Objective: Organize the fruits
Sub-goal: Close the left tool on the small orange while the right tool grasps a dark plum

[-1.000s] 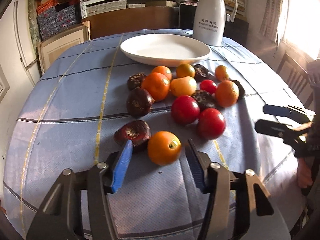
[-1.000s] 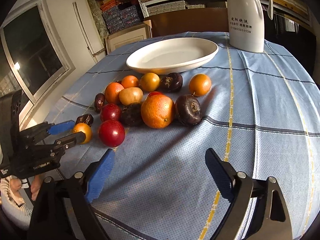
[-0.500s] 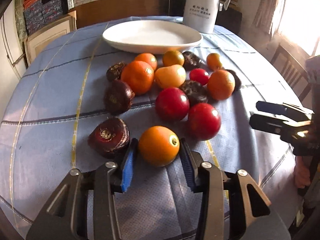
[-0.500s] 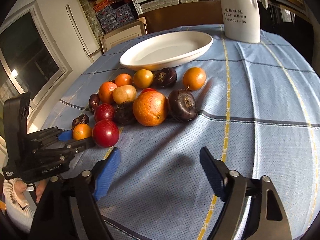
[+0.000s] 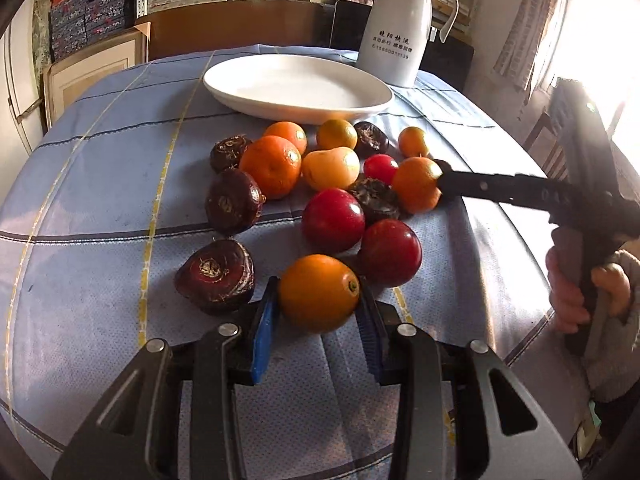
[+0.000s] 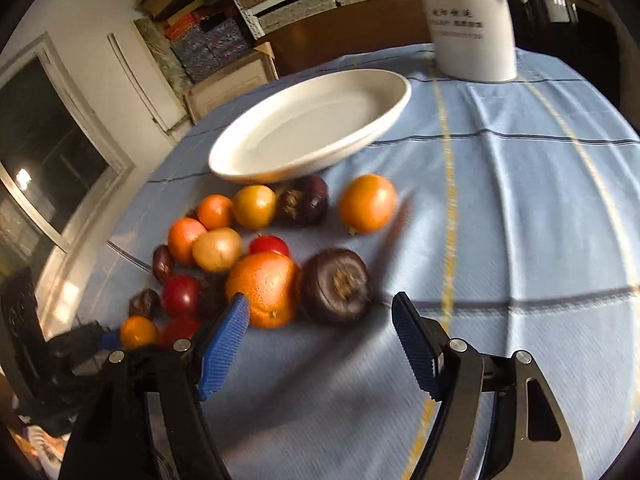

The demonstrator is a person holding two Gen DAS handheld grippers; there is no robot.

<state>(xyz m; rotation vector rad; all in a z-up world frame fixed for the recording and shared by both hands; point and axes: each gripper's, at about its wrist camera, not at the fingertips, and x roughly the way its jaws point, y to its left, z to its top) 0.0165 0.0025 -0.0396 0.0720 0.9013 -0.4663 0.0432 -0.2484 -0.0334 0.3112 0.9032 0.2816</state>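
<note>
My left gripper is shut on a small orange fruit, its blue pads against both sides, at the near edge of the fruit pile; it also shows in the right wrist view. A white oval plate lies behind the pile, with nothing on it. My right gripper is open, its fingers either side of a dark purple fruit next to a large orange. From the left wrist view the right gripper's fingers reach in beside that orange.
A white thermos jug stands behind the plate. Red fruits, dark purple fruits and oranges lie close together on the blue checked tablecloth. Shelves and boxes stand beyond the table.
My left gripper has closed onto the small orange fruit. My right gripper has moved forward into the pile, up to the dark purple fruit and the large orange.
</note>
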